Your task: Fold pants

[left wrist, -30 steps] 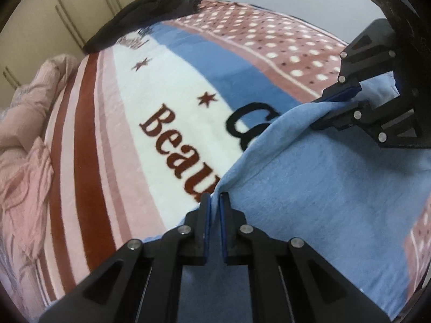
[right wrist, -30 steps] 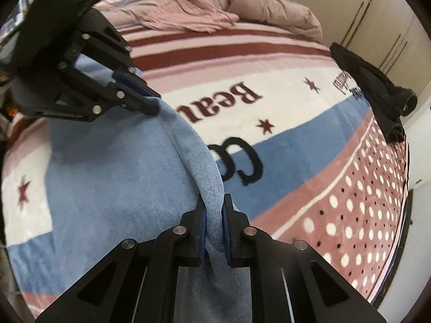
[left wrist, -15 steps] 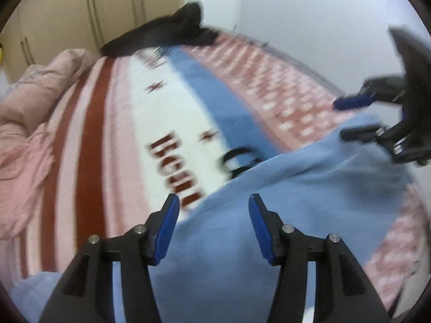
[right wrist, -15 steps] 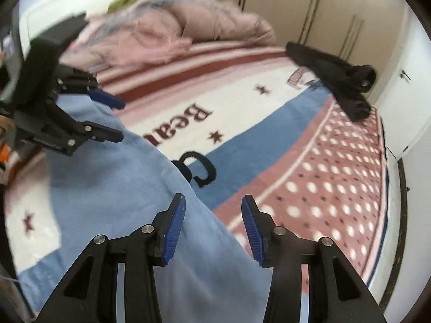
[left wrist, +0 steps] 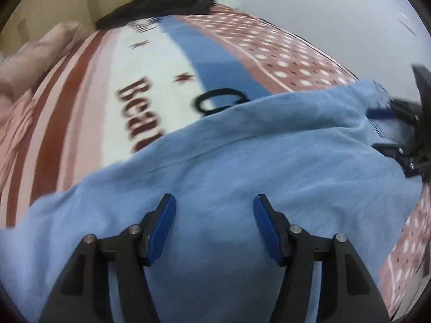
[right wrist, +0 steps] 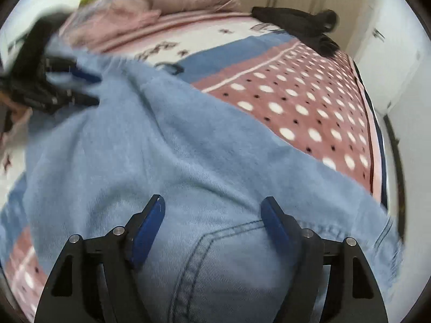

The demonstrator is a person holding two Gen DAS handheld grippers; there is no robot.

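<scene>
Light blue denim pants (left wrist: 242, 156) lie folded across the patterned blanket; a stitched pocket seam (right wrist: 204, 245) shows in the right wrist view. My left gripper (left wrist: 214, 202) hovers over the fabric, jaws opening, nothing pinched between the blue pads. My right gripper (right wrist: 212, 202) also hangs above the denim (right wrist: 167, 148) with its jaws opening and nothing pressed between them. Each gripper shows blurred in the other's view: the right gripper (left wrist: 388, 129) at the pants' far right edge, the left gripper (right wrist: 89, 88) at their far left edge.
The bed is covered by a blanket (left wrist: 89, 88) with red stripes, lettering and a polka-dot band (right wrist: 296, 102). A dark garment (left wrist: 161, 2) lies at the far end, also visible as black clothes (right wrist: 304, 27). A pink quilt (right wrist: 167, 2) is bunched near wardrobes.
Both grippers were shut on the pants' folded edge a second ago; both let go and spread apart. The pants dropped flat onto the blanket and both hands drew back over the fabric.
</scene>
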